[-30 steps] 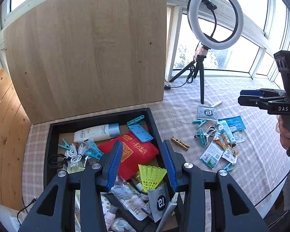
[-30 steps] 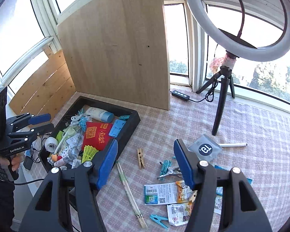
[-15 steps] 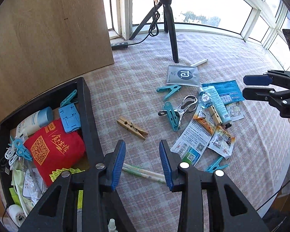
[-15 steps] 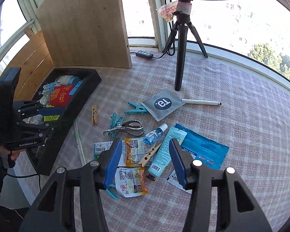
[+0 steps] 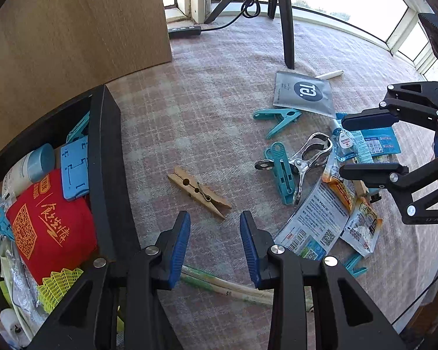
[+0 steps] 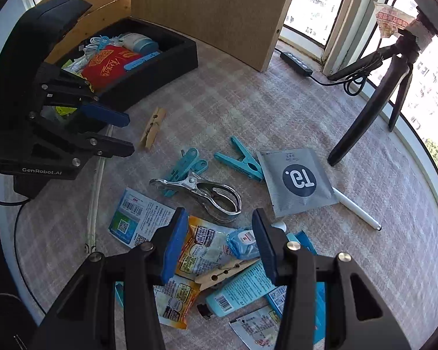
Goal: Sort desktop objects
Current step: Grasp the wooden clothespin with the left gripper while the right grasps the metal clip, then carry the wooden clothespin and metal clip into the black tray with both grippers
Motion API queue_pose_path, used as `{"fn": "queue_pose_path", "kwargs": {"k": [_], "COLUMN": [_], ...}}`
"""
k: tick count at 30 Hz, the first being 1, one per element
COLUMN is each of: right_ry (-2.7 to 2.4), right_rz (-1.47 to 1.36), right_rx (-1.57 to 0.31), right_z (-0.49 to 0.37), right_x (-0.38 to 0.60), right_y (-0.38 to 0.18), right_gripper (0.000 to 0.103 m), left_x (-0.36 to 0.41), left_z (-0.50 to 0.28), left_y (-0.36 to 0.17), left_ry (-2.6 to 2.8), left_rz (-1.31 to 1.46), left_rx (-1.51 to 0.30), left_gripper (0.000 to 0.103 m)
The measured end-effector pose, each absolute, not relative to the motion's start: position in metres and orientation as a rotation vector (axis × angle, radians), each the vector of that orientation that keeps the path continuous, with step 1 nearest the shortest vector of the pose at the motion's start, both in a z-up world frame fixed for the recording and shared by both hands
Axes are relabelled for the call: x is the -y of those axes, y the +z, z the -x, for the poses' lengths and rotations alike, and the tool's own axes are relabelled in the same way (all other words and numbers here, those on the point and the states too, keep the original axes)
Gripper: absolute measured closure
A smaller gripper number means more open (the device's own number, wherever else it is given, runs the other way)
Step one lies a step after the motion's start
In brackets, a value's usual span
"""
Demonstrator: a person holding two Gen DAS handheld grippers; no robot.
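Note:
My left gripper is open and empty, low over the checked cloth, just short of a wooden clothespin. It also shows in the right wrist view, beside the same clothespin. My right gripper is open and empty above a pile of snack packets, a small blue bottle and a second wooden clothespin. It shows in the left wrist view. The black tray at the left holds a red pouch and several other things.
Teal clips, a metal clamp, a grey sachet, a white pen and wrapped chopsticks lie on the cloth. A tripod leg, a power strip and a wooden board stand behind.
My left gripper has swung right from over the tray and come down toward the wooden clothespin. My right gripper has come down over the packet pile. Both stay open.

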State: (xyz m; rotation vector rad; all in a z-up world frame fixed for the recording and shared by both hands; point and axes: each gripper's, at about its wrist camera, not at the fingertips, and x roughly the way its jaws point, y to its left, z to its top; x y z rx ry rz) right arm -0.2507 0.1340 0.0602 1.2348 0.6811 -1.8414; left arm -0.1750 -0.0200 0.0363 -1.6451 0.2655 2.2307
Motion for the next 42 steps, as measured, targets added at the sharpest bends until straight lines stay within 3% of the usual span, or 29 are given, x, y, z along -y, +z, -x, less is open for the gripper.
{"fn": "queue_pose_path", "kwargs": {"k": [8,15,18,20,32,35,42], "right_ry": [-1.679,-1.633,-1.636,-1.638,-1.770,-1.802,-1.919], "right_rz": [-1.187,-1.237,-1.267,-1.284,-1.278,-1.292,-1.235], "right_rx": [-0.757,-0.703,-0.664,-0.636,-0.605,-0.743,-0.482], "right_z": [0.264,0.277,0.279,0.279,0.271,0.258,0.261], "right_x": [-0.119,-0.112,-0.117,-0.122,-0.139,-0.141,-0.179], "right_y": [0.041,0.030,0.033,0.037,0.091,0.082,0.130], "right_gripper": [0.057,0.057,0.066,0.074,0.078,0.078,0.078], "left_x": [0.019,0.017,0.019,0.020,0.029,0.024,0.017], "left_z": [0.193,0.197,0.195,0.194,0.193,0.193,0.196], "left_y": [0.022,0.019,0.020,0.020,0.039,0.047,0.064], "left_ry": [2.223,2.234,2.238,2.242,2.257,2.265,2.283], "left_rz": [1.697,1.686,1.674,1.666,1.599,1.584,1.537], "left_rx": [-0.241,-0.265,-0.271,-0.274,-0.225,-0.240,-0.196], "left_gripper": [0.068,0.069,0.077,0.091,0.092,0.092,0.092]}}
